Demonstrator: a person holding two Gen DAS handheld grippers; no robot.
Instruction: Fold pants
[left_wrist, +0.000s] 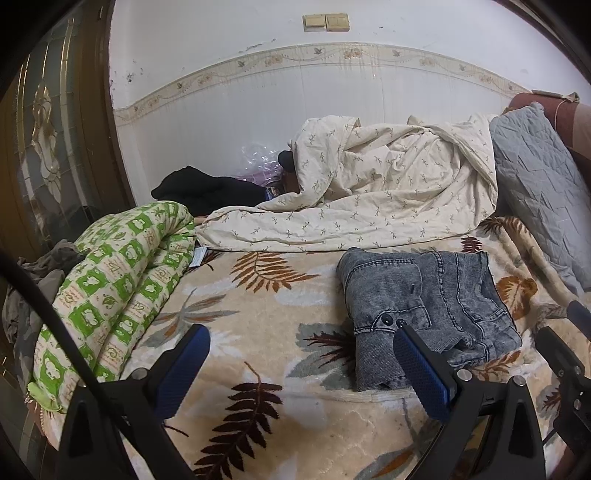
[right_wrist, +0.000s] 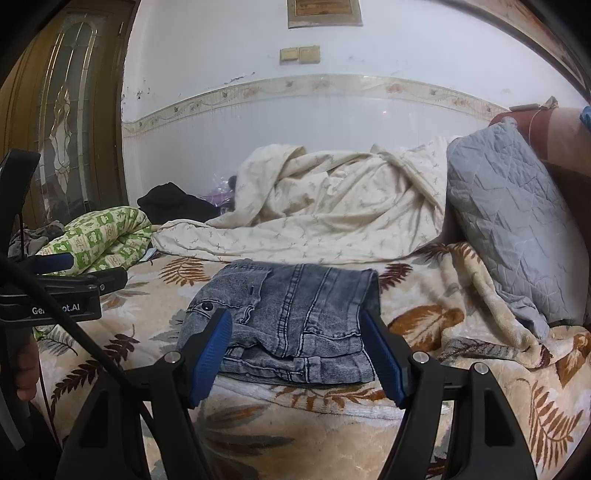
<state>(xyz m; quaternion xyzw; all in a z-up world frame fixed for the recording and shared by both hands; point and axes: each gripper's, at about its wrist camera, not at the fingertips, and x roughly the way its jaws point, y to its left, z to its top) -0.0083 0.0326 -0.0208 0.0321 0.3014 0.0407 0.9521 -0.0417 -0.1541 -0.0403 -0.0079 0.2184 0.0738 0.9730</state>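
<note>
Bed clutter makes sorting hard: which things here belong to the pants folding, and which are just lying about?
Job:
- grey jeans, lying folded
- left hand-held gripper, open
- right hand-held gripper, open

Lying about:
- cream duvet
- green quilt
- grey pillow
- black garment

Grey washed-denim pants (right_wrist: 288, 314); beige leaf-print blanket (left_wrist: 280, 369); green-checked quilt (left_wrist: 118, 273); grey pillow (right_wrist: 509, 218).
</note>
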